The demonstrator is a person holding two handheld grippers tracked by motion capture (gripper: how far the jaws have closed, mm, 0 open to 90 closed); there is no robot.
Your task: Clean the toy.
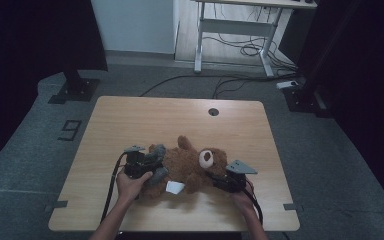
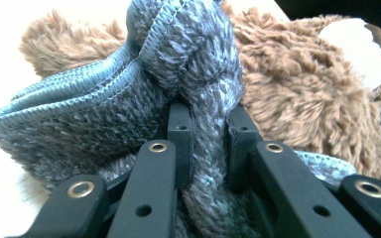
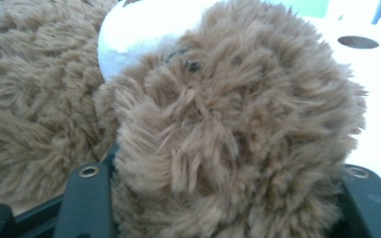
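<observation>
A brown teddy bear (image 1: 190, 165) lies on the wooden table (image 1: 145, 120), its head with the white muzzle (image 1: 206, 158) toward the right. A grey knitted garment (image 1: 156, 152) wraps its lower end at the left. My left gripper (image 1: 150, 167) is at that end, and in the left gripper view the left gripper (image 2: 208, 121) is shut on a fold of the grey knit (image 2: 129, 94), with the bear's fur (image 2: 302, 89) beyond. My right gripper (image 1: 219, 176) is at the bear's head. In the right gripper view the right gripper (image 3: 228, 193) has its jaws pressed into the head's fur (image 3: 238, 109).
A white tag (image 1: 175, 187) sticks out of the bear near the front edge. A round cable hole (image 1: 213, 111) sits at the table's far side. Behind the table are a desk frame (image 1: 240, 25), floor cables (image 1: 230, 80) and dark stand bases (image 1: 75, 90).
</observation>
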